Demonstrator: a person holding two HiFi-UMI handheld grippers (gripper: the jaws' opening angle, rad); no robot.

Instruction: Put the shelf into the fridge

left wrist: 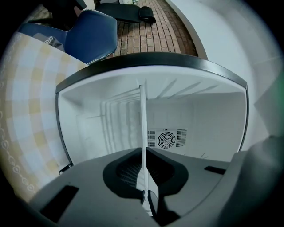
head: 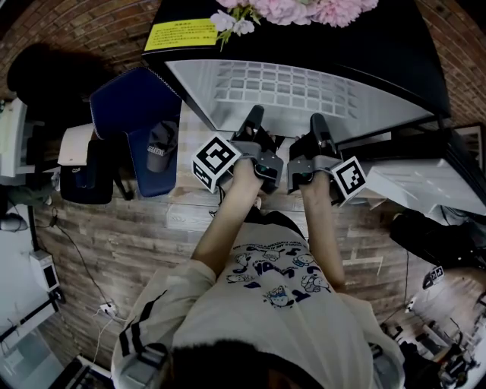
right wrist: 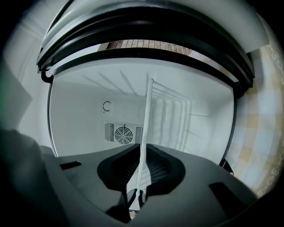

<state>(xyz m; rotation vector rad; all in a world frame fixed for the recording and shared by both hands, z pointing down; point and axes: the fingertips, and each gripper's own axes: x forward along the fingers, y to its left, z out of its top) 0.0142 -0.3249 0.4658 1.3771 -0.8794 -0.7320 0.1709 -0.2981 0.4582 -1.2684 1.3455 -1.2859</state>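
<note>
Even indoor light, bright white inside the fridge (left wrist: 208, 115); strong fisheye bending, dark vignetted corners, blurred near edges.

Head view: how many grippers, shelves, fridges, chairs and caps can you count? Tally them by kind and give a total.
grippers: 2 (left gripper, right gripper)
shelf: 1
fridge: 1
chair: 1
cap: 1
total: 6

- The left gripper (head: 254, 115) and right gripper (head: 319, 123) meet the near edge of a white wire shelf (head: 288, 87) at the black fridge (head: 395, 45).
- Pink flowers (head: 304, 9) lie on top of it.
- A blue chair (head: 129, 106) stands to the left.
</note>
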